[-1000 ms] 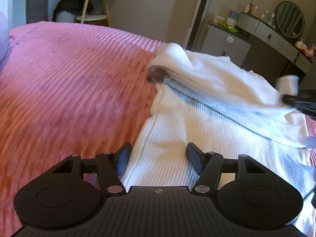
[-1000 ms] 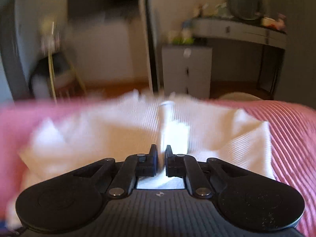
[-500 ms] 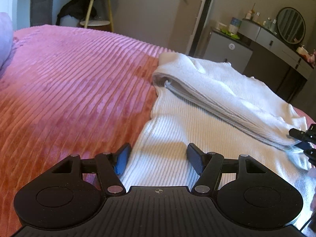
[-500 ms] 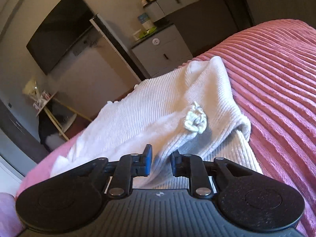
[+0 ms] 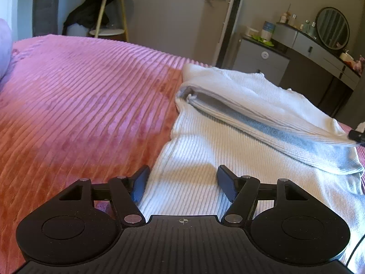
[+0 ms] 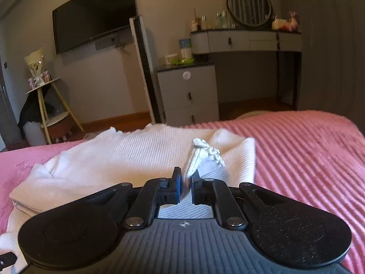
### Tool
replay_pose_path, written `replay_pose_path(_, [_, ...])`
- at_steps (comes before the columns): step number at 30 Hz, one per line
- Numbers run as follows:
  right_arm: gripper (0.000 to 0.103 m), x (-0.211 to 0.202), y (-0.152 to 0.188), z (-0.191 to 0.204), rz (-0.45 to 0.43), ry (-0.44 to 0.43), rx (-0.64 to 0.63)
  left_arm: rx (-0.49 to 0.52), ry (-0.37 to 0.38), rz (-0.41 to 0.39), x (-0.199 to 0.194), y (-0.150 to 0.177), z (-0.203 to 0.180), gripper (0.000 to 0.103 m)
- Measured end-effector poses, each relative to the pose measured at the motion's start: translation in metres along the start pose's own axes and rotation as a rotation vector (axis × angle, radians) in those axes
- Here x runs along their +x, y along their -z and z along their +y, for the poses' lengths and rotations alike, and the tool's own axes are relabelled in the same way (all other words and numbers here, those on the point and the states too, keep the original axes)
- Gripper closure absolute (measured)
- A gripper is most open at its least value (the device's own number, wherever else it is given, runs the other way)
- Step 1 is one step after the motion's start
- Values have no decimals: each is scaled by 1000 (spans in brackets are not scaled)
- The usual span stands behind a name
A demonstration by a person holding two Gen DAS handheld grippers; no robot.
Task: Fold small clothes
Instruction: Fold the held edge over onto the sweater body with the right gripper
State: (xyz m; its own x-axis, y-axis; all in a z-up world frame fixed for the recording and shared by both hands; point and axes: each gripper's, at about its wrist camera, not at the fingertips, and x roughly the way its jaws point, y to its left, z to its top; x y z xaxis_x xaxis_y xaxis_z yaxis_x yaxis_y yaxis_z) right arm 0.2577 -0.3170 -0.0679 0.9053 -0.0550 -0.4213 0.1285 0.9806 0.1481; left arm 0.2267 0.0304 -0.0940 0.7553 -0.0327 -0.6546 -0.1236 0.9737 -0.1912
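At nine o'clock, pink bedspread [image 5: 79, 105]. The left gripper [image 5: 182, 180] hovers wide open, empty, over the near edge of the white ribbed garment [image 5: 205, 159]. At three o'clock, the right gripper [image 6: 187, 182] pinches a corner of its folded-over layer [image 6: 198, 157]. The fold seems half made; next, likely lay that corner flat and let go.

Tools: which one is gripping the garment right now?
The right tool, closed on a white garment edge. The left tool is wide open over it.
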Motion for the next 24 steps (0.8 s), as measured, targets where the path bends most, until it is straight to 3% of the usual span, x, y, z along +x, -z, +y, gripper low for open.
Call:
replay_pose_path(3, [95, 1, 1, -4, -33, -37, 7, 4, -2, -2, 1, 1, -1, 31])
replay_pose_path(7, [83, 26, 16, -21, 157, 24, 71, 5, -2, -3, 1, 1, -2, 31])
replay_pose_path(8, [83, 24, 20, -25, 160, 50, 91, 3, -2, -3, 1, 1, -2, 31])
replay_pose_path(13, [82, -18, 34, -27, 78, 134, 141, -7, -2, -20, -2, -2, -2, 32])
replay_pose_path(16, [67, -25, 36, -20, 104, 168, 108, -9, 9, -78, -11, -8, -3, 31])
replay_pose_path(18, [67, -29, 28, -20, 97, 172, 119, 2, 25, -114, -15, -16, -5, 31])
replay_pose_path(24, [70, -28, 24, -13, -15, 23, 98, 18, 36, -144, -2, -46, -16, 31])
